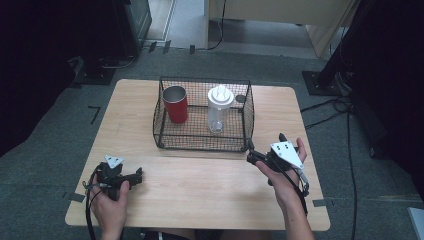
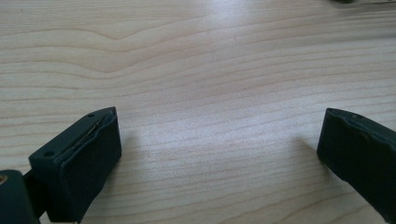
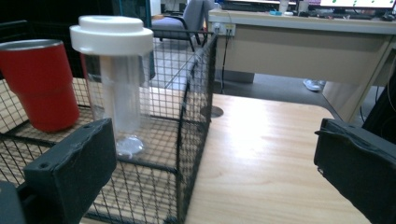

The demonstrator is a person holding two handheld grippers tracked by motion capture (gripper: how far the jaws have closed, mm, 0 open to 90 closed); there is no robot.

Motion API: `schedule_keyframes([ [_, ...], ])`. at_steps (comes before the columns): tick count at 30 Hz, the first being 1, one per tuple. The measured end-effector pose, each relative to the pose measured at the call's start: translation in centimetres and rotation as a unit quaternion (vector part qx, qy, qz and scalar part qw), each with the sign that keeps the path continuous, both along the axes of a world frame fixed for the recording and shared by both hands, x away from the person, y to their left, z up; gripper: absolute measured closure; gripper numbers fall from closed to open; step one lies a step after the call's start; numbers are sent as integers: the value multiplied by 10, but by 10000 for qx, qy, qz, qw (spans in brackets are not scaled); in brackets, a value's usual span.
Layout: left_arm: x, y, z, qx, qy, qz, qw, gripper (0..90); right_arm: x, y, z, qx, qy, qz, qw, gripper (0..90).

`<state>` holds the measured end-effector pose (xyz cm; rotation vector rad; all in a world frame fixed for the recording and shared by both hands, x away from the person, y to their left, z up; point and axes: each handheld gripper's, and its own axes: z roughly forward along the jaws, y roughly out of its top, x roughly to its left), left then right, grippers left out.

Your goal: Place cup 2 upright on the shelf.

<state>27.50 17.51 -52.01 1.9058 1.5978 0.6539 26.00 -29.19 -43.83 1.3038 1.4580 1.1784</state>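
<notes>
A black wire basket [image 1: 248, 116] stands on the middle of the wooden table [image 1: 200, 185]. Inside it a red cup [image 1: 175, 104] stands at the left and a clear bottle with a white lid [image 1: 219, 107] at the right, both upright. My left gripper [image 1: 140, 174] rests low over the table's front left, open, with bare wood [image 2: 219, 116] between its jaws. My right gripper [image 1: 251, 156] is held just off the basket's front right corner, open. In the right gripper view the basket's corner [image 3: 191, 140], the bottle [image 3: 116, 88] and the cup [image 3: 44, 84] stand close ahead.
The table's front half is bare wood. Beyond the table lie a grey carpet, cables at the right [image 1: 340, 107] and dark stands. A desk [image 3: 299, 46] and a chair [image 3: 187, 18] stand far behind the basket.
</notes>
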Motion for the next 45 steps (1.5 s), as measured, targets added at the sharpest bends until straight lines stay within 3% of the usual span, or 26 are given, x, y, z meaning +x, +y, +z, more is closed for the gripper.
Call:
schedule_keyframes([
  [18, 0, 0, 0, -4, -11, -9, 10000, 4, -28, -53, -39, 52, 310, -491, 9983, 0],
  [31, 0, 0, 0, 4, -1, -23, 10000, 5, -46, -78, -65, -12, 584, -779, 9953, 0],
  [45, 0, -1, 0, 6, -1, -33, 10000, 4, -62, -102, -82, -32, 909, -946, 9914, 0],
])
